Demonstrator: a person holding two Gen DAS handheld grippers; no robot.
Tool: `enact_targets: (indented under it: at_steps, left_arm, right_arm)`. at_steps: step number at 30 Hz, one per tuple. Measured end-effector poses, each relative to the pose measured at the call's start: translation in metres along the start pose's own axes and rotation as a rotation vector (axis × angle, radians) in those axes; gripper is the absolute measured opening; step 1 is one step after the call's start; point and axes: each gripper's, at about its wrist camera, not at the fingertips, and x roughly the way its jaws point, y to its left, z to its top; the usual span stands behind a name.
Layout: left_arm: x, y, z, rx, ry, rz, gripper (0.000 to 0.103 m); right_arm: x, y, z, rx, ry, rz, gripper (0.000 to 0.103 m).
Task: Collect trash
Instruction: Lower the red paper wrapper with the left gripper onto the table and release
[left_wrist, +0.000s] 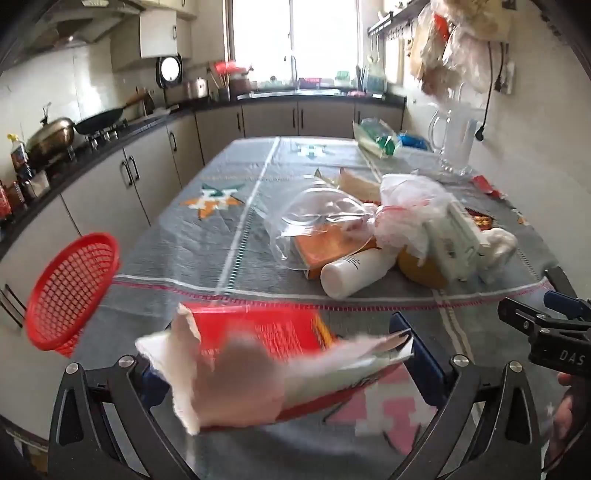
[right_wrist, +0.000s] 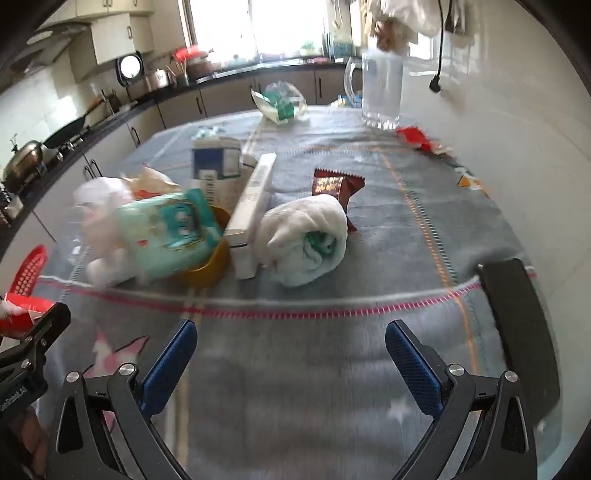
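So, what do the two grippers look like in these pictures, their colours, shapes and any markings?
Both look alike. The left gripper and the right gripper each have a black frame of two curved arms with cut-out slots and silver round bolts. The fingers carry blue ribbed pads. Seen from the left camera, the side of the right gripper's black body shows white letters, "DAS". No cables or sleeves are visible.
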Motion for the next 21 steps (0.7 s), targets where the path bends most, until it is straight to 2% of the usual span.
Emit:
enact_targets:
  at_steps: [10,12,16,21]
  left_arm:
    - [-0.072,0.02,-0.037,0.001,-0.183,0.095,0.103]
    - [-0.078,0.025,-0.044,-0.012,-0.203,0.108,0.103]
    - [-0.076,0.034,-0.052,-0.036,-0.201,0.119,0.103]
    - [-0.067,0.036,-0.058,-0.043,-0.17,0.113,0.103]
  right_arm:
    - [-0.076,0.03,-0.048,-0.024,-0.169,0.057,0.103]
    - [-0.085,0.033,-0.051,-0.03,-0.214,0.036,0.103]
    - [-0.092,0.039,-0.051,-0.05,-0.257,0.014,0.103]
    - [-0.084,0.039,-0.055,-0.062,-0.232,0.012,0.103]
